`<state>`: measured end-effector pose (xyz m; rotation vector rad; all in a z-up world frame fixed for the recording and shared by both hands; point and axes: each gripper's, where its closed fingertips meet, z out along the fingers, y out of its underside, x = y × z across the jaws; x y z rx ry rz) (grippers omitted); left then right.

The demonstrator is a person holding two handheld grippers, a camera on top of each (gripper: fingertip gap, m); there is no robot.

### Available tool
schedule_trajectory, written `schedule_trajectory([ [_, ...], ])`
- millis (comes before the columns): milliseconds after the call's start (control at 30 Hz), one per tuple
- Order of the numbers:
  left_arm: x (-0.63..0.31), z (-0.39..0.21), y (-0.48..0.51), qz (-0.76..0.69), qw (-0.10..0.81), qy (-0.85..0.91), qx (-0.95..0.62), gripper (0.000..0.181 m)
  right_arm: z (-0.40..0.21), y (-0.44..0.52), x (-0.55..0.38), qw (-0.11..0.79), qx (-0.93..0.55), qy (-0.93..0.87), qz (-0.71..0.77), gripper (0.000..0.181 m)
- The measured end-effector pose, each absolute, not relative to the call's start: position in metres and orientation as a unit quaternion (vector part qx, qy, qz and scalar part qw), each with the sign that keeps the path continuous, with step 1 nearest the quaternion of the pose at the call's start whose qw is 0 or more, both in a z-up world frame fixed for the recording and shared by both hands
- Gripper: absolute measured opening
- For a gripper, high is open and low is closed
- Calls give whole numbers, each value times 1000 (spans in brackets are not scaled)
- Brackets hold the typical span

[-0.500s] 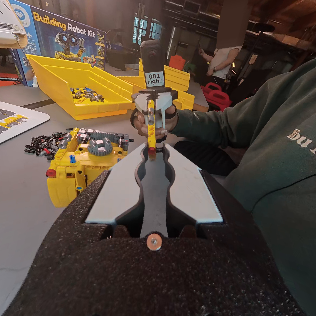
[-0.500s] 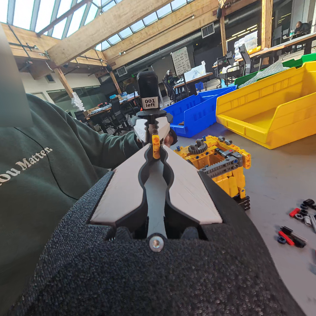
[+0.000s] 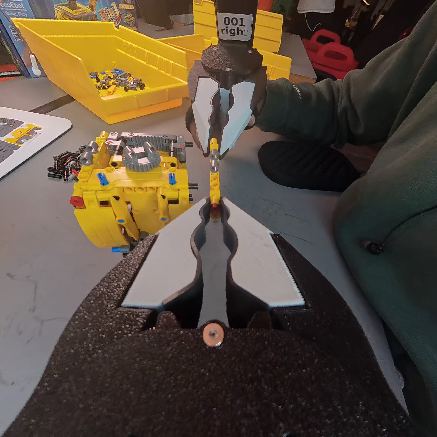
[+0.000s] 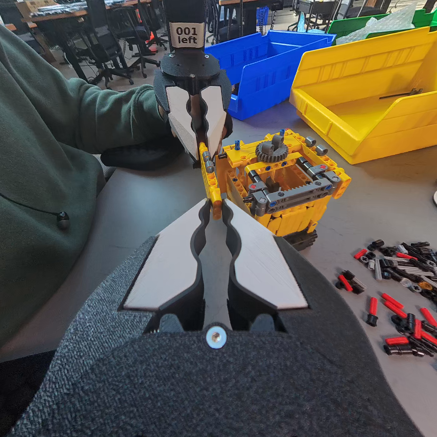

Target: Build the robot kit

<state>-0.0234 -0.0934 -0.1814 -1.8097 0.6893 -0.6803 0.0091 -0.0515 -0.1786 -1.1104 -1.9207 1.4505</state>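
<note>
1. Left gripper (image 3: 214,208): jaws closed on the near end of a yellow beam (image 3: 214,175), tips pinching it right at the red pin (image 3: 214,209) set in that end.
2. Right gripper (image 4: 215,208): jaws closed on the opposite end of the same yellow beam (image 4: 209,175). In the left wrist view it shows farther off as the right gripper (image 3: 214,151), tips squeezed on the beam's far end.
3. So the beam spans straight between the two sets of jaws, one end in each, lifted clear of the grey table (image 3: 35,283). A grip at both ends likely keeps a thin piece from swivelling.
4. Grey bushes (image 3: 214,163) sit on the beam just ahead of the right gripper's tips, between the two grips.
5. Yellow brick model (image 3: 132,189) stands on the table, left of the left jaws and right of the right jaws. It looks close beside the beam in the right wrist view; contact cannot be told.
6. Gear (image 3: 140,160) and grey rack (image 4: 295,192) face up on the model's top.
7. Loose black and red pins (image 4: 402,283) lie on the table, well right of the right jaws.
8. Yellow bin (image 3: 71,59) with small parts is beyond the model, far left of the left jaws; blue bin (image 4: 260,66) and another yellow bin (image 4: 354,71) beyond the right jaws.
9. Green sleeves (image 3: 331,106) of the person flank both grippers.
</note>
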Motion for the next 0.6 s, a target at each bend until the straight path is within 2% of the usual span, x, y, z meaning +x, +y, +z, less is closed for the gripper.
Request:
schedule_trajectory([
  [167, -23, -182, -93, -282, 520, 287, -754, 6, -181, -49, 9, 254, -408, -712, 512, 15],
  [233, -23, -183, -93, -279, 521, 287, -754, 6, -180, -50, 10, 253, -405, -710, 518, 9],
  [500, -22, -182, -92, -278, 528, 285, -751, 7, -176, -48, 10, 239, -406, -694, 544, 9],
  [600, -23, -181, -92, -275, 529, 283, -751, 7, -175, -44, 8, 252, -409, -690, 541, 15],
])
